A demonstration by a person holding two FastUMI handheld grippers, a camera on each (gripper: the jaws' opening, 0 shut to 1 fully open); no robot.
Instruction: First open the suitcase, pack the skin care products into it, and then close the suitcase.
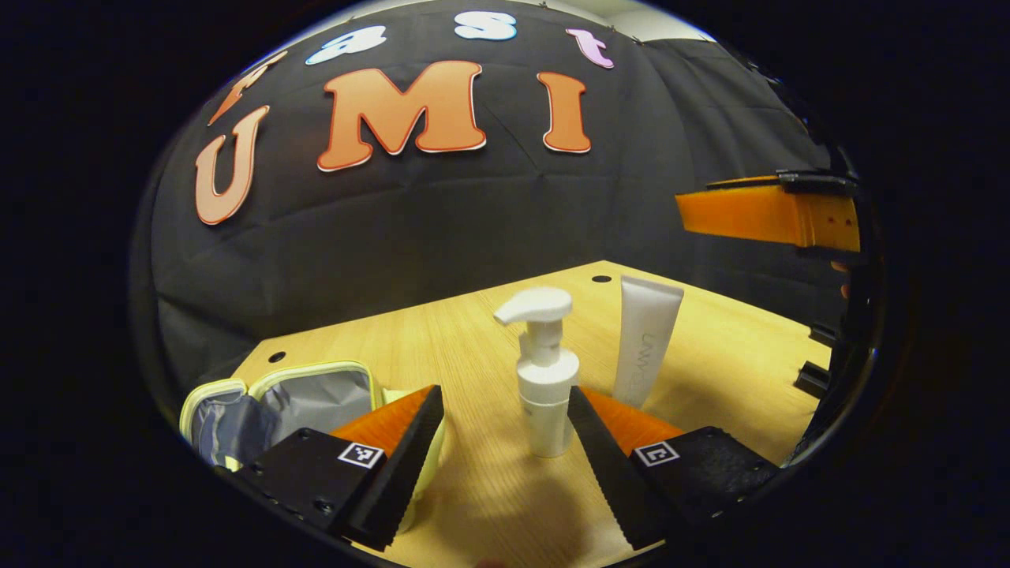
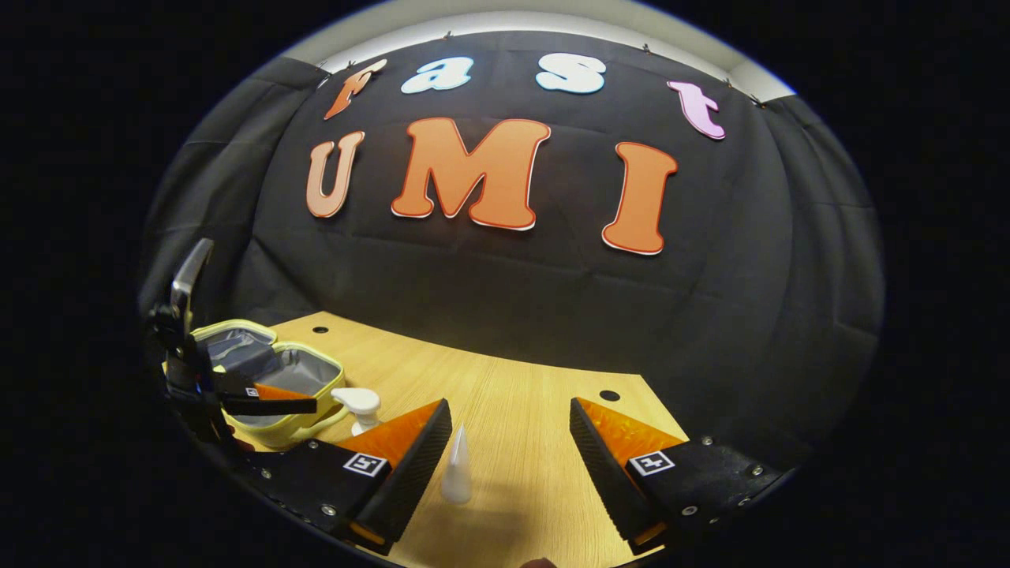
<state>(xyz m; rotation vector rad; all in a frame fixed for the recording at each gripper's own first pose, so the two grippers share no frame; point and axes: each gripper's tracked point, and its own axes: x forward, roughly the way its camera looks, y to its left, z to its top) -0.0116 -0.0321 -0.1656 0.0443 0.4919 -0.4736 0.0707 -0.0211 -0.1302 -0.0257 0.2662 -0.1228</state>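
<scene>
A white pump bottle stands upright on the wooden table between the fingers of my open left gripper, nearer the right one. Behind it a white tube stands on its cap. The small yellow-green suitcase lies open at the left, its grey lining showing. In the right gripper view, my right gripper is open, and the tube stands just inside its left finger. Farther left are the pump bottle, the open suitcase and my left gripper.
The wooden table has small round holes near its back edge, and the black cloth wall rises right behind it. One finger of my right gripper hangs high at the right edge of the left gripper view.
</scene>
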